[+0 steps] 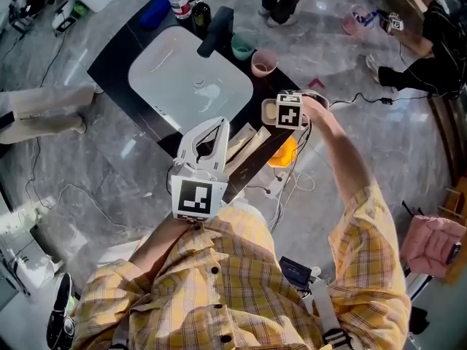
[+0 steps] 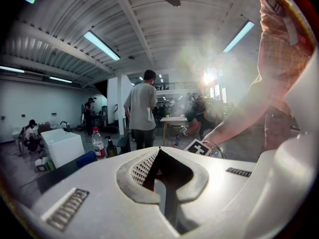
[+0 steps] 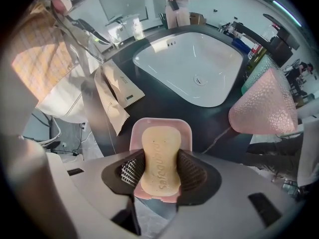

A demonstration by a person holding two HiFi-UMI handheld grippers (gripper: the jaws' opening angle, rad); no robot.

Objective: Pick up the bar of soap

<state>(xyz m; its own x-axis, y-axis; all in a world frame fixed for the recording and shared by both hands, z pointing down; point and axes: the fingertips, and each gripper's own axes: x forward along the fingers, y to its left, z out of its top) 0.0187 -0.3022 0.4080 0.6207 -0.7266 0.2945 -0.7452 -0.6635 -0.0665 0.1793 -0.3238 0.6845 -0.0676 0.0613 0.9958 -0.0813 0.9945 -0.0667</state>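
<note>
Dish (image 3: 159, 122) partly hidden under soap (image 3: 160, 156), R tongs (image 3: 161, 171).

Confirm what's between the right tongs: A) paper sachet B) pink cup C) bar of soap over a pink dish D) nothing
C: in the right gripper view the bar of soap sits between the right tongs, pads against its sides, with the pink dish under it.

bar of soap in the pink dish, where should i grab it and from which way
Grip the tan waisted bar of soap across its narrow middle, coming straight down from above. It lies flat in the shallow pink soap dish, and its long sides look free of the rim. The right gripper stands that way, pads against both sides.
</note>
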